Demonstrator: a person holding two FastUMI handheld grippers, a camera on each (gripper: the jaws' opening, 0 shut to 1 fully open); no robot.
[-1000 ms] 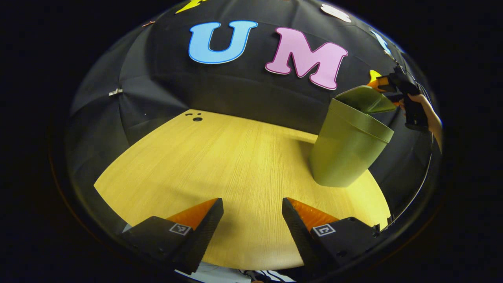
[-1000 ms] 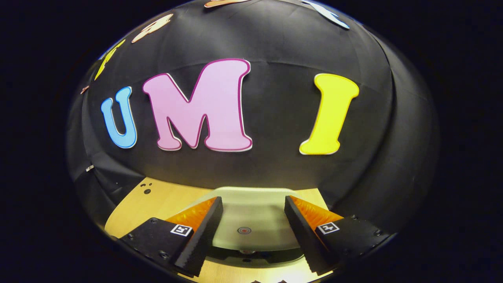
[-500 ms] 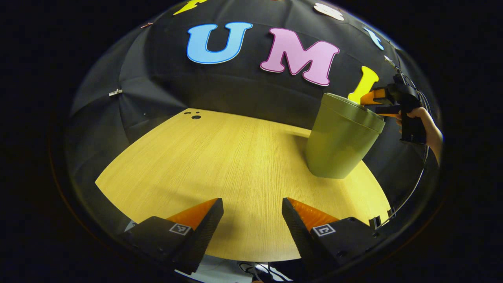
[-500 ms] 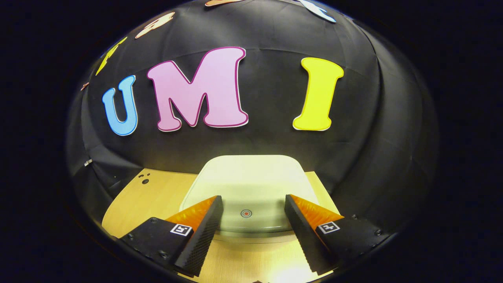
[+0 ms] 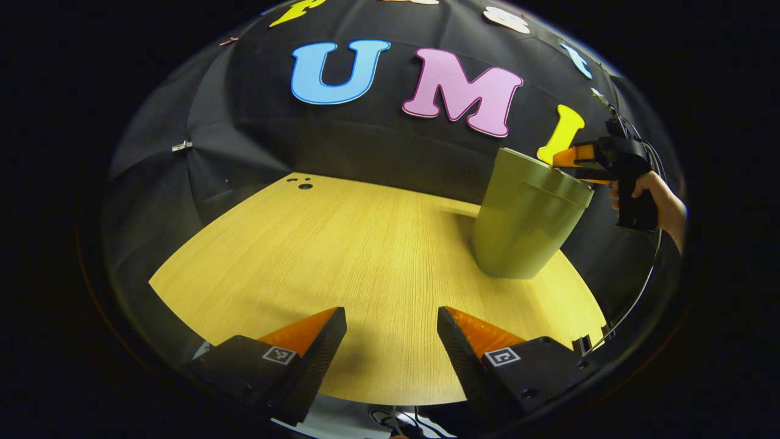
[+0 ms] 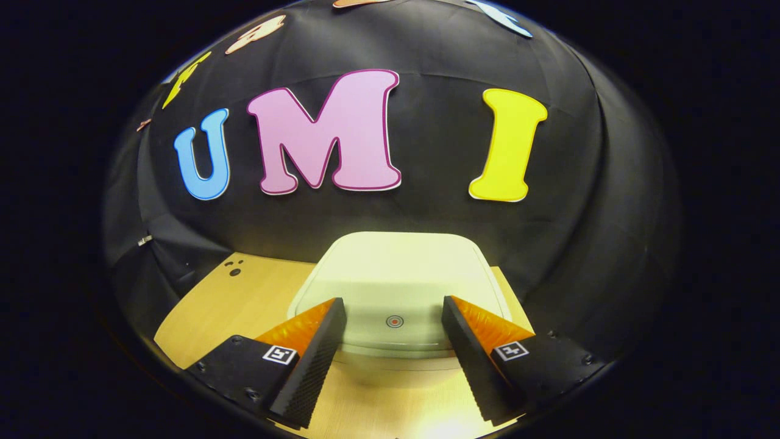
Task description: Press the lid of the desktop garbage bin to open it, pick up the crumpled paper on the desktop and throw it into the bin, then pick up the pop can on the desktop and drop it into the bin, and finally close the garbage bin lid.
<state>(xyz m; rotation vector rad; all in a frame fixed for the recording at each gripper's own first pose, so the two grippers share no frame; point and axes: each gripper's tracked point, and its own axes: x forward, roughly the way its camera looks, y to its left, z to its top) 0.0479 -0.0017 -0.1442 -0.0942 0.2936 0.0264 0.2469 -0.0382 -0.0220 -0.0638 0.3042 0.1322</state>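
The green garbage bin (image 5: 523,222) stands on the right part of the wooden table (image 5: 341,256) in the left gripper view, its lid down flat. In the right gripper view the pale lid (image 6: 396,280) lies just ahead, with a small red dot (image 6: 394,321) near its front edge. My right gripper (image 6: 393,329) is open, its fingers over the lid's near edge; whether they touch it I cannot tell. From the left gripper view, that gripper (image 5: 579,163) and the hand holding it (image 5: 655,195) sit at the bin's top right. My left gripper (image 5: 392,332) hovers open over the table's near edge, holding nothing.
The black cloth wall closes the table's far side and both sides. Small dark holes (image 5: 303,183) mark the table's far left corner, also visible as holes (image 6: 234,269) in the right gripper view. A cable (image 5: 634,299) hangs from the right gripper.
The bin's lid was tilted up one second ago and has come down flat. My right gripper has drawn back slightly from the lid. My left gripper has barely moved.
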